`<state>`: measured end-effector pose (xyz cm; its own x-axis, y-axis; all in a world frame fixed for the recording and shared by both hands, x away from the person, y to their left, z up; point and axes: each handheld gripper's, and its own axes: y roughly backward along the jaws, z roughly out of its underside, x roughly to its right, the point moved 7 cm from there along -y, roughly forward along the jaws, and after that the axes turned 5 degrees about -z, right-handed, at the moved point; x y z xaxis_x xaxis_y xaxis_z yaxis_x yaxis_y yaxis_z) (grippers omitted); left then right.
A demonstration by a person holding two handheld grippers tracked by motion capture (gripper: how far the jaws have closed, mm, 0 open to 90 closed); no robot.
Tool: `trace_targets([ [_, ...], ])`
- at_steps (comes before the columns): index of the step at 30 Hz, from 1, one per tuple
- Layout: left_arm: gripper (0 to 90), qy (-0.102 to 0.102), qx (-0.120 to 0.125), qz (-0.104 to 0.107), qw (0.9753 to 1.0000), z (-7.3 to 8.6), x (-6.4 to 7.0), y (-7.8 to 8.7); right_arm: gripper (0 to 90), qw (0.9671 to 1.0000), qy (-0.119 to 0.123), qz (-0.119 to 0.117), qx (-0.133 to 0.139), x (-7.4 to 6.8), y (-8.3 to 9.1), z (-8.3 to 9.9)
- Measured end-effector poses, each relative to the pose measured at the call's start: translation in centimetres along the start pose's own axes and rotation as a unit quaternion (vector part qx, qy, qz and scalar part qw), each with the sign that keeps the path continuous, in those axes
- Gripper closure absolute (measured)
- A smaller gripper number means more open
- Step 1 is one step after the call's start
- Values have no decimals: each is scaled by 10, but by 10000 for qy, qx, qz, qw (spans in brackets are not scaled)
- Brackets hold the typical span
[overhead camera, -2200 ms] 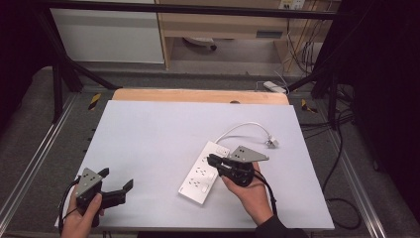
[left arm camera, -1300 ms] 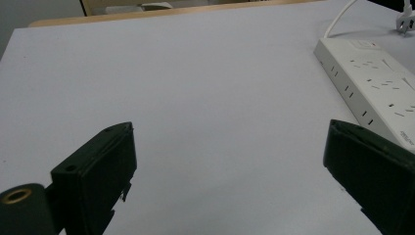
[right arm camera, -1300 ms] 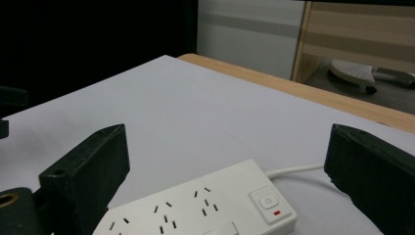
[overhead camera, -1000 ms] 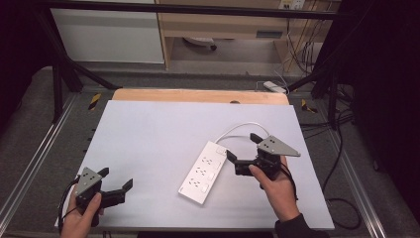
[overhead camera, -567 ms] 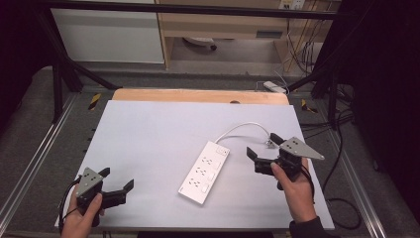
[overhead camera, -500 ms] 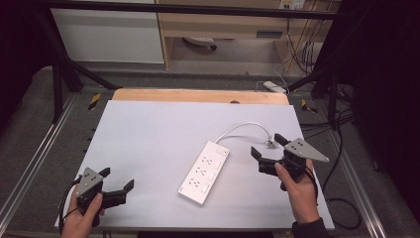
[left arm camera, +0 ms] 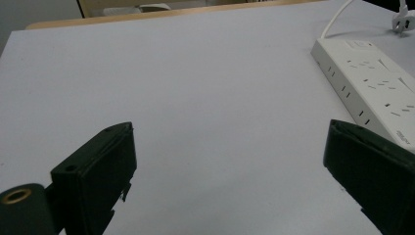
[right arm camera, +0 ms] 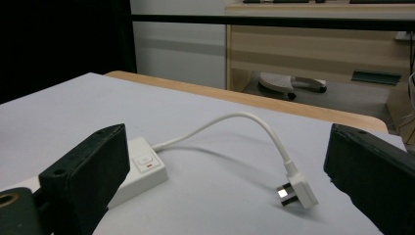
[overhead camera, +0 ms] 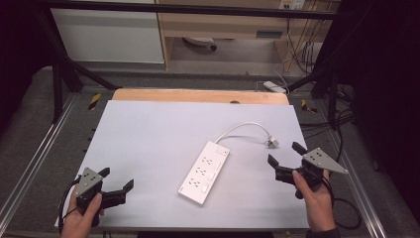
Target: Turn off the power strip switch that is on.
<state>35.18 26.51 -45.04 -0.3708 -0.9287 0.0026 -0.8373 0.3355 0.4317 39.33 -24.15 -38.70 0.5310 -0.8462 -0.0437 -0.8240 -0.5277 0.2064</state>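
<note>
your right gripper [overhead camera: 284, 159] hangs over the right edge of the table [overhead camera: 148, 134], jaws spread wide and empty, held in your right hand [overhead camera: 312, 196] with its grey plate [overhead camera: 323, 160] on top. your left gripper [overhead camera: 118, 184] sits at the near left corner, jaws also well apart with nothing between them, gripped by your left hand [overhead camera: 81, 218].

the table is the biggest thing here: a pale grey-white sheet over a wooden top whose far edge [overhead camera: 198, 95] shows as a tan strip. behind it, past a dark frame bar, stands a wooden cabinet [overhead camera: 223, 25].

the power strip [overhead camera: 204, 172] lies flat right of the table's middle, running diagonally, its switch end pointing away from you and to the right. it is well apart from both grippers, closer to the right one. in the left gripper view the strip [left arm camera: 372, 88] lies just beyond the right-hand jaw, sockets facing up. in the right gripper view its switch end [right arm camera: 144, 164] peeks out from behind the left-hand jaw, the rocker switch showing a red mark.

the white cord [overhead camera: 242, 128] leaves the switch end, arches up off the surface and comes down to the plug [overhead camera: 271, 143], which rests on the table just ahead of your right gripper. in the right gripper view the plug [right arm camera: 297, 190] lies between the two jaws, farther off, metal prongs toward you, touching neither
</note>
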Motion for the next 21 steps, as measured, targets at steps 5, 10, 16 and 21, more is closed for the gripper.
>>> trace_targets([
  [5,53,2,-11,7,10000,0,1,0,24,9999,105,118,-55,7,7,10],
  [10,53,36,20,-2,10000,0,-1,1,26,9994,166,273,-107,13,13,23],
  [16,53,35,19,-6,10000,0,0,1,29,9991,-30,62,-415,11,10,46],
  [21,53,36,19,-11,10000,0,0,1,32,9963,-158,-148,-828,6,4,66],
])
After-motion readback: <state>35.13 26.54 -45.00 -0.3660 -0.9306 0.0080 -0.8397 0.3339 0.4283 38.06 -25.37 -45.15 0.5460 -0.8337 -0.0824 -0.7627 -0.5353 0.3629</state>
